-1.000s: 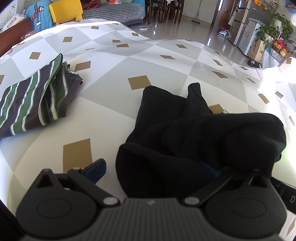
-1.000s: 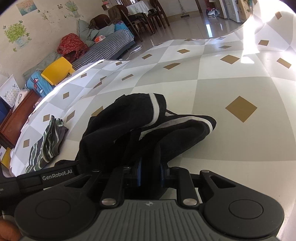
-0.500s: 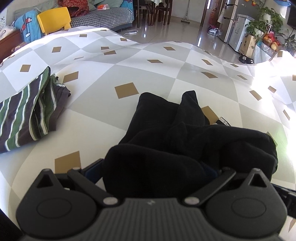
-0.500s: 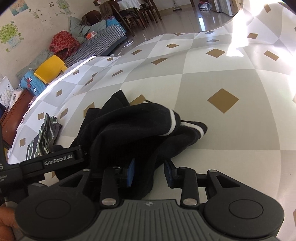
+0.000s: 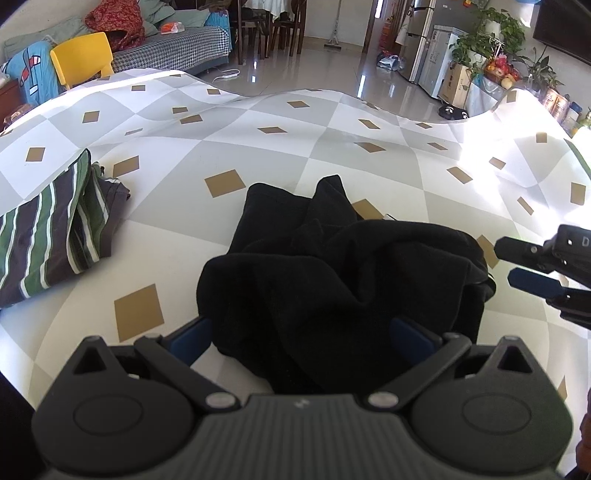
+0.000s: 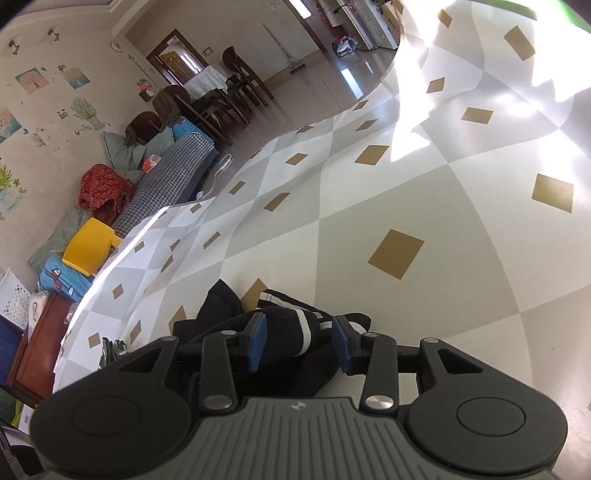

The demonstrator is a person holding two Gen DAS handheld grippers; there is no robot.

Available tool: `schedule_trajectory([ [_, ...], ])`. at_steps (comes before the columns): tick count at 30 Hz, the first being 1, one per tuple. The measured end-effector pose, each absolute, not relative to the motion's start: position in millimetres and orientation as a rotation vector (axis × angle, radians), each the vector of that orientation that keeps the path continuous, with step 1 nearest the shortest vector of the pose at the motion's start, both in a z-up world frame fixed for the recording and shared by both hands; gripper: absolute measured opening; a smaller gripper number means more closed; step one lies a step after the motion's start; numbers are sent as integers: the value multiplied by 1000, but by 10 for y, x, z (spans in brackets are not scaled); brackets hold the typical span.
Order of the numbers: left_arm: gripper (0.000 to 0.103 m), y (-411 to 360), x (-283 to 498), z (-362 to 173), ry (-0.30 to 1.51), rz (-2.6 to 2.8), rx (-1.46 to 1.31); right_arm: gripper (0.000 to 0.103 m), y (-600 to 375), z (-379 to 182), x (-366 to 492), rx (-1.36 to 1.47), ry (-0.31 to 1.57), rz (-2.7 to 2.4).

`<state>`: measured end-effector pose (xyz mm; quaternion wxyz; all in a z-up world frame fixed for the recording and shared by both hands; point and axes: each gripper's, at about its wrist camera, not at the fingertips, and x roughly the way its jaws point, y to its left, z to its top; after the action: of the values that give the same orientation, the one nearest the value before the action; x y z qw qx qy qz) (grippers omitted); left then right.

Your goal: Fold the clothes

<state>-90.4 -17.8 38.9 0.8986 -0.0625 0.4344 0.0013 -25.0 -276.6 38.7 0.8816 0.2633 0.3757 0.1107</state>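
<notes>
A crumpled black garment (image 5: 343, 266) with white trim (image 6: 303, 326) lies heaped on the checkered table cloth (image 5: 280, 155). My left gripper (image 5: 301, 334) is open, its blue pads wide apart on either side of the heap's near edge. My right gripper (image 6: 297, 341) is open above the garment's trimmed end, not gripping it. It also shows at the right edge of the left wrist view (image 5: 543, 269), just right of the heap.
A folded green, white and dark striped garment (image 5: 51, 229) lies on the cloth to the left. Beyond the table are a yellow chair (image 5: 83, 59), a sofa (image 5: 173, 48), dining chairs, a fridge and plants (image 5: 491, 33).
My right gripper has let go of the black garment, opened and drawn back to the right. My left gripper has stayed open around the heap, which now rests lower on the cloth.
</notes>
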Motion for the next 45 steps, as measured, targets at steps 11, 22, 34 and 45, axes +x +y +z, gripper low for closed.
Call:
schedule_trajectory([
  [11, 103, -152, -916, 196, 946, -1, -146, 46, -2527, 185, -139, 569, 835, 268],
  [22, 103, -123, -894, 131, 960, 6, -173, 20, -2403, 149, -137, 531, 804, 337],
  [34, 103, -64, -982, 264, 918, 11, -167, 16, -2167, 372, -213, 526, 713, 540],
  [45, 103, 357, -1125, 404, 890, 97, -263, 17, -1833, 357, -189, 471, 746, 649],
])
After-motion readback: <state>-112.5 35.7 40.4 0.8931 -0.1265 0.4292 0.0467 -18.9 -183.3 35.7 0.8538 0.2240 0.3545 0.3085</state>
